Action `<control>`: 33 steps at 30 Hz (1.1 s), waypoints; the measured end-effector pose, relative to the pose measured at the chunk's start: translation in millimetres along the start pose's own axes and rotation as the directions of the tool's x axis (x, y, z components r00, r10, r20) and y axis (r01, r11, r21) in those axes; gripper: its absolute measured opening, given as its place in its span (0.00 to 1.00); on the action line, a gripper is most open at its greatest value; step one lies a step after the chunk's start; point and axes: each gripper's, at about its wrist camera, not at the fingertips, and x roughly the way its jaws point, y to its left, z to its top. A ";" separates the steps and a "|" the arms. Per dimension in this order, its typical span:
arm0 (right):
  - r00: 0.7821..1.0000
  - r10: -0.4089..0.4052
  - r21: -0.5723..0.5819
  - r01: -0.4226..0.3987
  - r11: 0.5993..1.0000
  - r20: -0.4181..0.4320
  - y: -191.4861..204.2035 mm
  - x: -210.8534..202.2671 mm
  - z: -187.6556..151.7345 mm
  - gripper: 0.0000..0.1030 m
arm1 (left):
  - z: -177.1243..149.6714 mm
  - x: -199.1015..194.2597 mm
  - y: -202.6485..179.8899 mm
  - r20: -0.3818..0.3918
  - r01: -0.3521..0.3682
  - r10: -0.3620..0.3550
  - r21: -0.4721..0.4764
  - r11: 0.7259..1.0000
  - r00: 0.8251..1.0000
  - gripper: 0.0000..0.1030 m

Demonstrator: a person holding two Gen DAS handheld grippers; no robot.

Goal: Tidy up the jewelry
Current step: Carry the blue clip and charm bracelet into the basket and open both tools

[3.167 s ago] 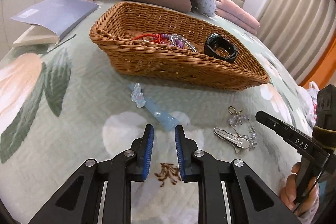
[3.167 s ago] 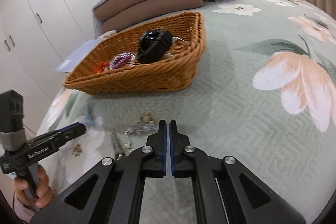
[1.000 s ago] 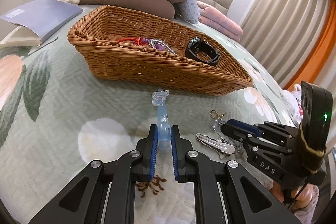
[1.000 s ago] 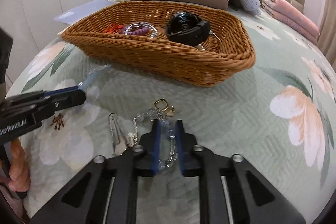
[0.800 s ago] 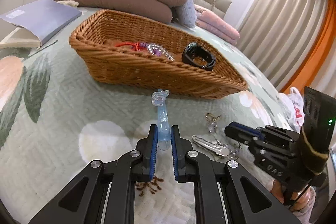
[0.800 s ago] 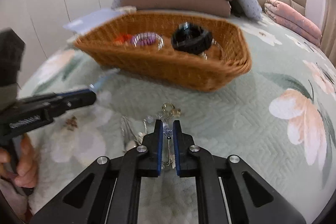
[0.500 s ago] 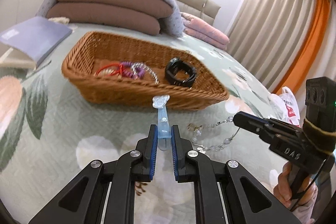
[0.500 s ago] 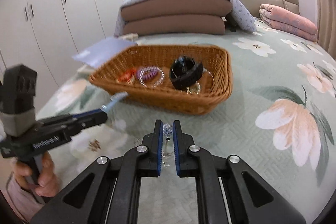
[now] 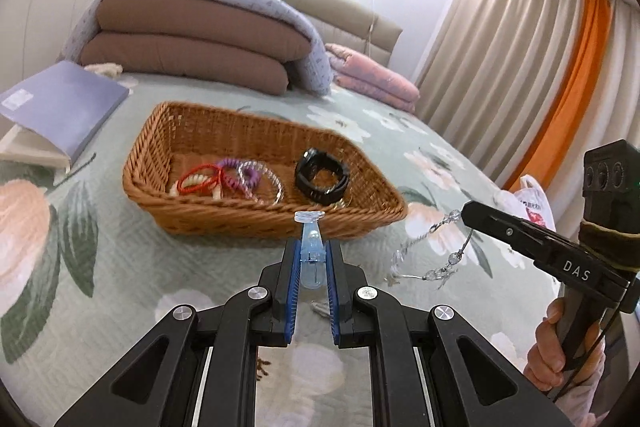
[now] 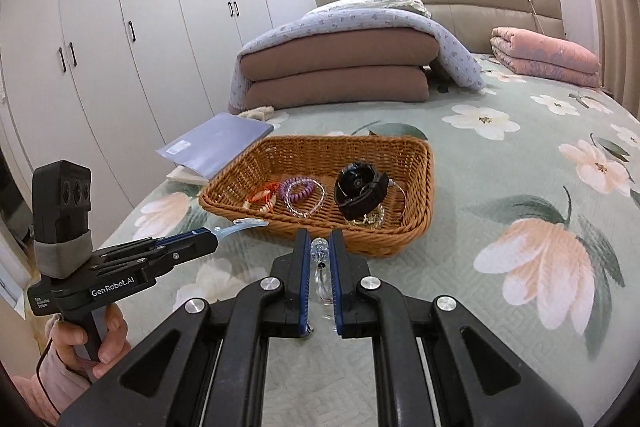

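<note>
Left hand-held gripper (image 9: 311, 269): I've got it closed down on the pale blue hair clip (image 9: 310, 247), blue pads pinching the clip's tail so the decorated head pokes out ahead of the fingertips. Gripping low like this leaves the front end free to go over the rim first.

Right hand-held gripper (image 10: 320, 267): jaws narrow, clamped on the clear beaded chain (image 9: 430, 251). In its own view only a bead or two shows between the pads; in the left view the rest dangles in a loop under the fingertips, off the bedspread (image 10: 500, 287). I'd say one pinched end is why it hangs instead of bunching.

Where I'm carrying them: both pieces are up in the air, on the near side of the wicker basket (image 10: 424, 187), not over it yet.

Basket contents: a black watch (image 10: 360, 189) sits toward the right end on a small gold-coloured chain; a purple coil band, a clear bead bracelet and a red-orange piece lie toward the left. Bare wicker shows along the back half.

Why both at once: my guess is one trip, two drops.

What I'm watching: the hanging loop could catch the woven rim, so I judge the chain needs to clear it well before I let go.

Left behind: a silvery clip (image 9: 318, 305) seems to lie on the bedspread just under my left fingers, mostly hidden.
</note>
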 end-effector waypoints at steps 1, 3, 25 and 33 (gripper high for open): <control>1.000 0.002 0.001 -0.002 1.000 0.008 1.0 -2.6 2.5 0.11 | 2.5 -2.6 -2.1 0.010 0.002 -0.002 0.005 1.000 1.000 0.12; 1.000 0.008 0.000 -0.008 1.000 0.021 1.8 -6.7 8.8 0.11 | 10.9 -7.2 -7.1 0.032 0.006 -0.006 0.019 1.000 0.999 0.12; 0.998 0.060 -0.007 -0.060 0.998 0.006 9.8 141.1 57.4 0.11 | 66.7 82.1 64.4 0.036 -0.056 0.057 -0.021 0.998 0.998 0.12; 0.997 0.071 0.030 -0.071 0.997 -0.017 -1.2 150.3 48.6 0.12 | 63.0 91.1 61.7 0.025 -0.113 0.113 0.016 0.993 0.993 0.12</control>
